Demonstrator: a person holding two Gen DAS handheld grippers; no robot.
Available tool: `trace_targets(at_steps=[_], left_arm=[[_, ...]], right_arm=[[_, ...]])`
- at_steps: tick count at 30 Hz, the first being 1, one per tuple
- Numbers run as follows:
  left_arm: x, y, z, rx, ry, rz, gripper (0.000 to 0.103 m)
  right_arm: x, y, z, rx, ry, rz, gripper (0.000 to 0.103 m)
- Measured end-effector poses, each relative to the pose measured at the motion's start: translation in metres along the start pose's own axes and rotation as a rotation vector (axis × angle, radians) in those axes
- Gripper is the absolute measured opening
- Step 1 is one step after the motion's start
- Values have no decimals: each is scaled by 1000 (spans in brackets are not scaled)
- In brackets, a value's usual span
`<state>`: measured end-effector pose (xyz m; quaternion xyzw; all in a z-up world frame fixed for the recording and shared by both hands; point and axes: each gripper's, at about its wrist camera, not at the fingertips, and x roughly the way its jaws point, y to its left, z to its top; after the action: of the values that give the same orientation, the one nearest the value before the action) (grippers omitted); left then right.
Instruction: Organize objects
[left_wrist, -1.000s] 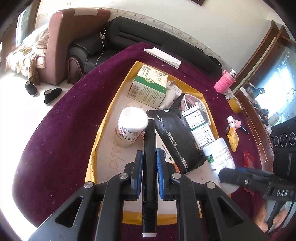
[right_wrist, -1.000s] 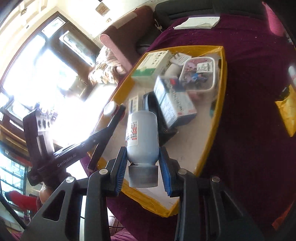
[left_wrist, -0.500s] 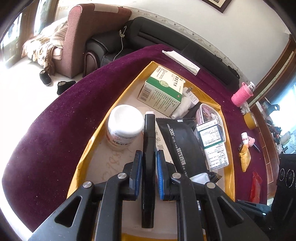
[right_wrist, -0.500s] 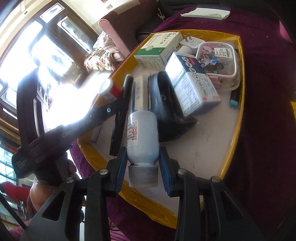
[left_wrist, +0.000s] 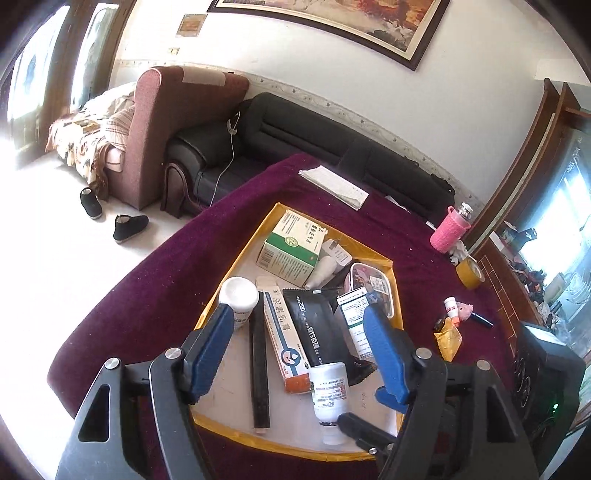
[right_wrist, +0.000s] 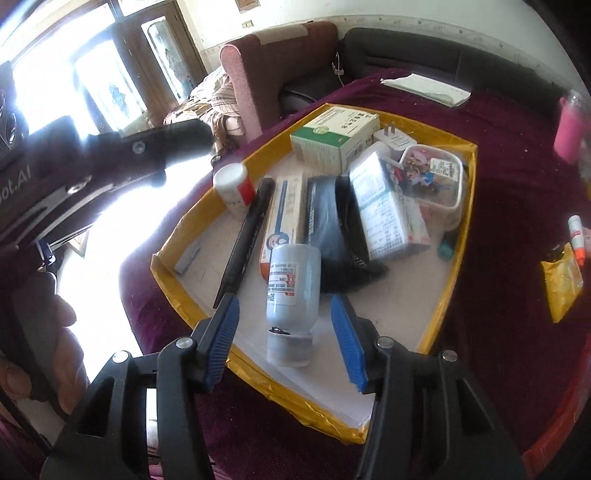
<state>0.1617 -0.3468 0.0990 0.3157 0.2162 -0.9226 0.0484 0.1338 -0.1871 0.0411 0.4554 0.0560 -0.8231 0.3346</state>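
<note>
Both tongs, left (left_wrist: 295, 350) and right (right_wrist: 286, 332), are spreading empty above the yellow-rimmed tray (right_wrist: 463, 236), where the white plastic bottle (right_wrist: 293, 284) and black marker (right_wrist: 245, 240) now lie, while small items (right_wrist: 561, 284) remain on the maroon table (right_wrist: 498, 332) beside it.

Black sofa (left_wrist: 295, 136), two shoes (left_wrist: 130, 228)

A table draped in a purple cloth (left_wrist: 155, 295) carries a shallow yellow-rimmed tray (left_wrist: 236, 258) at its centre. Toward one o'clock lie white papers (left_wrist: 334, 186); at two o'clock stand a pink bottle (left_wrist: 448, 230) and a yellow tape roll (left_wrist: 470, 273); at three o'clock lies a yellow packet (left_wrist: 448, 338).
</note>
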Motion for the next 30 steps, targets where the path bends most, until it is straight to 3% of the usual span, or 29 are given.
trace_targets(at_steps=[7, 12, 20, 30], left_arm=[[-6, -21, -6, 71, -36, 58, 67], [-1, -40, -12, 106, -13, 55, 67], [0, -75, -22, 193, -7, 69, 67], [12, -109, -27, 247, 39, 47, 67]], right_arm=[[-34, -24, -1, 15, -148, -246, 61], [-53, -54, -8, 55, -183, -371, 61], [-74, -89, -24, 119, -205, -465, 61], [-86, -127, -34, 188, -198, -491, 61]])
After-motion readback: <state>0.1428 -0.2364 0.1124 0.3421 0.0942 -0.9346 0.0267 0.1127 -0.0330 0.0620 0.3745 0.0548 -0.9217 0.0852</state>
